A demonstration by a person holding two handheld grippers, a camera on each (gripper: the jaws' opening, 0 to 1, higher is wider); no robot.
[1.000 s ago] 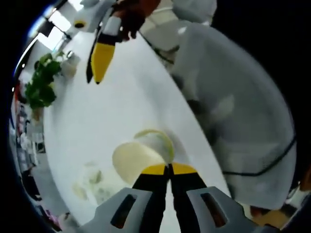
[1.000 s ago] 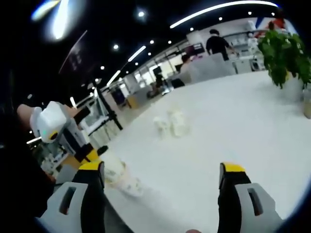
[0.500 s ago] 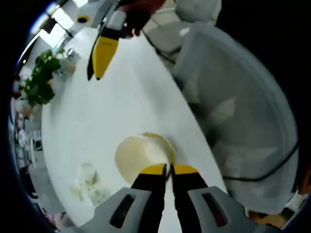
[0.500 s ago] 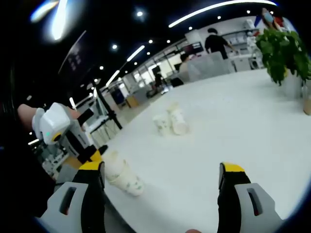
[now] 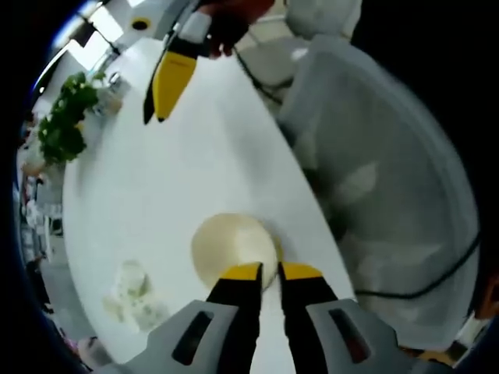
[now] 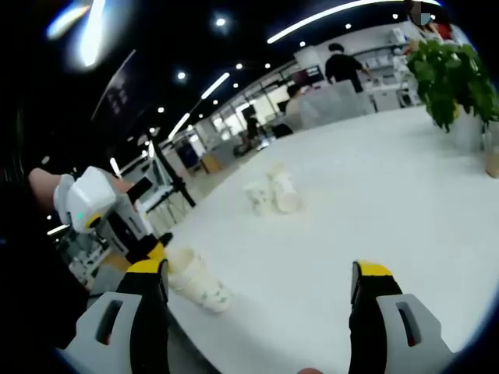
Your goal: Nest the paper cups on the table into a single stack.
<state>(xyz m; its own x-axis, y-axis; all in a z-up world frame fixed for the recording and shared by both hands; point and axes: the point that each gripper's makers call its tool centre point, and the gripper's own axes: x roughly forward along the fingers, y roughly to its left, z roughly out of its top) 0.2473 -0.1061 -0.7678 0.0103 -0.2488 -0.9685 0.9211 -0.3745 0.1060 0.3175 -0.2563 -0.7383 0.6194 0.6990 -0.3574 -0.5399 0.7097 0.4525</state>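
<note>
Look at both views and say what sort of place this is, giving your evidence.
Probably a large open-plan office or showroom hall: a long white table bears printed paper cups, a green potted plant stands at its far end, and rows of ceiling lights run overhead.

Your right gripper [image 6: 261, 292]: jaws wide apart. Left gripper [image 6: 148, 248] pinches tilted paper cup [image 6: 195, 280]; more cups [image 6: 273, 193] farther.

Grey tool [image 6: 257, 292] bodies, black jaws with yellow tips.
</note>
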